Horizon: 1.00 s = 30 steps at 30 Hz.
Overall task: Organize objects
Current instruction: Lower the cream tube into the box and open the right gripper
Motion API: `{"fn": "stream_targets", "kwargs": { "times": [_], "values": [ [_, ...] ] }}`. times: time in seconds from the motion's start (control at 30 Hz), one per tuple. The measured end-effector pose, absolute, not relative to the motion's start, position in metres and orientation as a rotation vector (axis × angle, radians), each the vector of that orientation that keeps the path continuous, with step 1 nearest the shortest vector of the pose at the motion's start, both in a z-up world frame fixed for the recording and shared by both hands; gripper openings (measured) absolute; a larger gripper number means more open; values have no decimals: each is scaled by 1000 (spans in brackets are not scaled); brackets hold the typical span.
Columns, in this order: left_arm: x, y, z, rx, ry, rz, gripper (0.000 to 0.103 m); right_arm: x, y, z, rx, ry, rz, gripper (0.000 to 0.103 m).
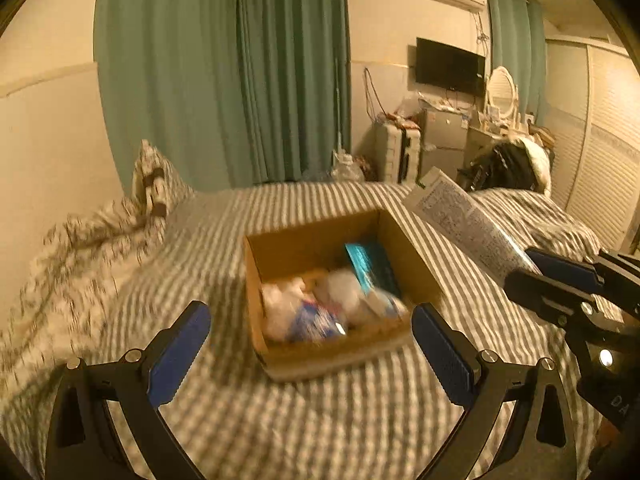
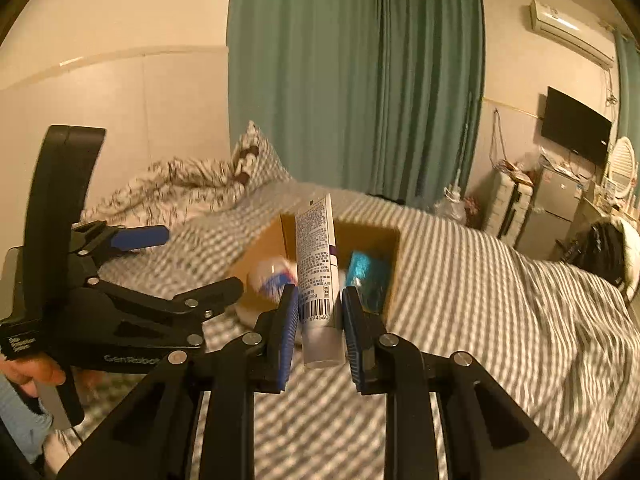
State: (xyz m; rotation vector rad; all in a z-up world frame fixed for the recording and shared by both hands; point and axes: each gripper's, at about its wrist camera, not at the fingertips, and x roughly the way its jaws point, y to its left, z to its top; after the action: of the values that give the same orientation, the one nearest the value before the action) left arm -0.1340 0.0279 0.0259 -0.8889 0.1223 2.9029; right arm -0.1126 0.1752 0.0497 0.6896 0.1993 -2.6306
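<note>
Clamping the white tube [image 2: 319, 276] near its capped end, your right gripper [image 2: 320, 330] has both blue pads [image 2: 290, 330] pressed against its sides, so the tube stands up and away from you with its crimped tail highest. It hangs in the air above the bed, just short of the near rim of the cardboard box [image 2: 394, 248]. Carry it forward until the whole length is over the opening, then lower it before you let go (a tube this tall will likely tip over the wall if dropped from height). Tilt the tail down toward the free floor of the box; the back left corner looks barest from the left wrist view.

Your left gripper [image 1: 311, 346] hovers spread wide and holding nothing, just in front of the box's near wall. Keep it there or draw it aside, since it sits close to the right one's path.

Inside the box already lie a teal packet [image 1: 366, 266] leaning against the right wall and some white wrapped bundles [image 1: 304, 308] along the front, blurred beyond naming. Aim clear of the packet so the tube does not wedge on it. The striped bedcover [image 1: 320, 412] is soft, so the box may shift if nudged. A rumpled duvet [image 1: 80, 248] lies well apart, left.
</note>
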Motion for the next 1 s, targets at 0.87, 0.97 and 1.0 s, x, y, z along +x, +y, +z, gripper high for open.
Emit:
{"fn": "stream_targets", "kwargs": {
  "times": [0.87,0.97,1.0],
  "values": [
    [-240,3,-36,-1018,17,2929,103,-247,146,-32,869,116,-2670,35],
    [-219,16,-31,-996,93,2911,103,-223,164,-13,849,56,-2695,40],
    [-209,22,-27,-976,136,2912,103,-214,169,-6,846,46,-2708,44]
  ]
}}
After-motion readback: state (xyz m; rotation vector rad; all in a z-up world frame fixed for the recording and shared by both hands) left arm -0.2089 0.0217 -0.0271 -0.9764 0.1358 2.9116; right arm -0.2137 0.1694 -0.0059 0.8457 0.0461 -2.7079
